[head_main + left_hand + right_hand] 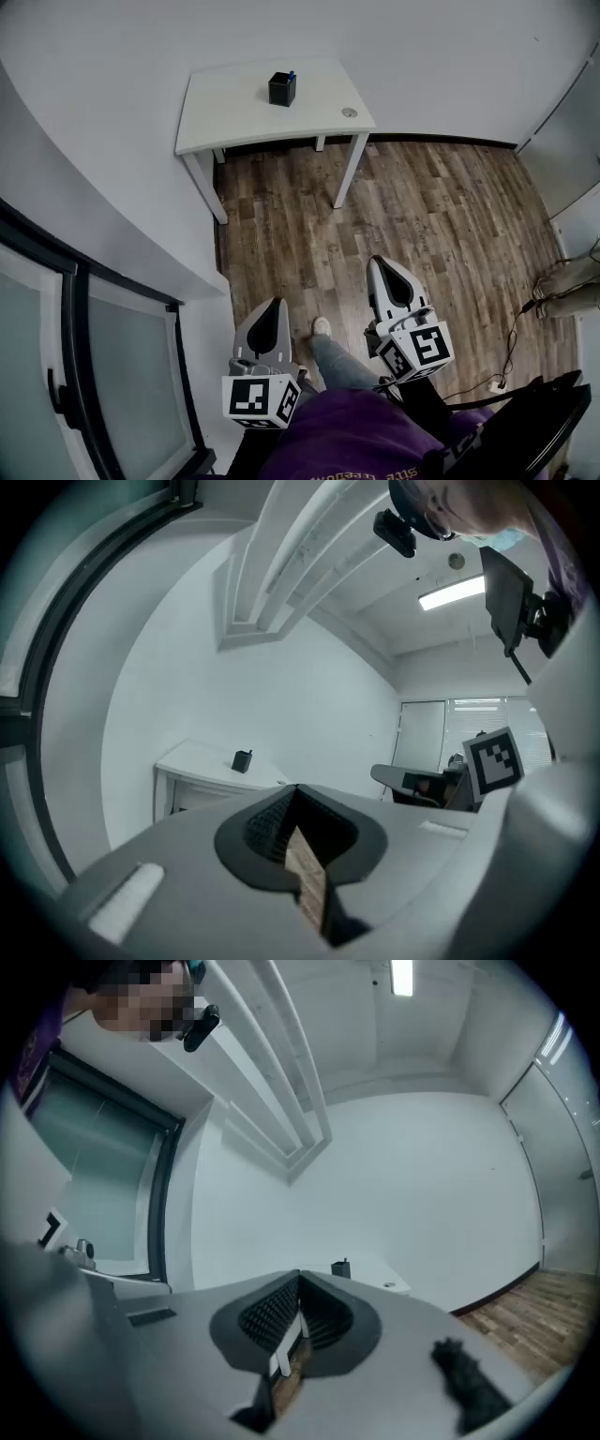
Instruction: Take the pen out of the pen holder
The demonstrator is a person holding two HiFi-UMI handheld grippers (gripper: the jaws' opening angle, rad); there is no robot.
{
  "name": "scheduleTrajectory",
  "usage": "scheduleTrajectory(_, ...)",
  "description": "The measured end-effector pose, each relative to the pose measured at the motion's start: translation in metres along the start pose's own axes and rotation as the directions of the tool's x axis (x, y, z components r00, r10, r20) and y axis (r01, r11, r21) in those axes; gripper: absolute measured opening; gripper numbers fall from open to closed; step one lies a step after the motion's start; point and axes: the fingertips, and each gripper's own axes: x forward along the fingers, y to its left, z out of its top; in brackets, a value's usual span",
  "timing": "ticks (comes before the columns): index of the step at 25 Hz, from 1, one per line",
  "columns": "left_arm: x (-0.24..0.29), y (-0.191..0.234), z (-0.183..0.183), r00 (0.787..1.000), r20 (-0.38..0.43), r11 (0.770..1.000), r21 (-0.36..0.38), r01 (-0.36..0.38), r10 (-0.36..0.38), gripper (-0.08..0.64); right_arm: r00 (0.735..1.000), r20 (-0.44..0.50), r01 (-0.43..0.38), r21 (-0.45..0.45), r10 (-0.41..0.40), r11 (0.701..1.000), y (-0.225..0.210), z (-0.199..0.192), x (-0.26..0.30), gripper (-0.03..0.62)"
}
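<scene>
Head view — pen holder (281,89) on white table (234,108) | wood floor (431,225) | left tool (274,307), right tool (384,267) — pressed together

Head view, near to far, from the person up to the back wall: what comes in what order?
In order: left gripper → right gripper → wooden floor → table → pen holder with the pen in it → wall.

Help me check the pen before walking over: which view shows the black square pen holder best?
The head view: the black square pen holder stands clear on the white table, a blue pen tip showing. Both gripper views show it only as a tiny dark speck.
</scene>
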Motion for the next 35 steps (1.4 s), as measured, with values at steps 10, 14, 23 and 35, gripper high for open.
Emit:
scheduleTrajectory(10, 0.094, 0.006, 0.027, 0.999, 0.025, 1.000, 0.009, -0.022, 0.022, 0.006, 0.999, -0.001, -0.052, -0.011, 0.052, 0.999, -0.054, 0.012, 0.078, 0.011)
scheduleTrajectory(14, 0.128, 0.001, 0.037, 0.999, 0.046, 1.000, 0.001, -0.025, 0.024, 0.006, 0.997, 0.000, -0.074, -0.011, 0.074, 0.997, -0.080, 0.018, 0.102, 0.011)
scheduleTrajectory(23, 0.176, -0.001, 0.042, 0.997, 0.041, 0.998, 0.004, -0.065, 0.065, 0.006, 0.992, -0.026, -0.127, 0.016, 0.127, 0.992, -0.109, 0.012, 0.141, 0.011)
scheduleTrajectory(35, 0.243, 0.043, 0.058, 0.998, 0.042, 0.998, -0.019, -0.055, 0.055, 0.006, 0.993, -0.037, -0.115, 0.019, 0.116, 0.993, -0.129, 0.008, 0.221, 0.011)
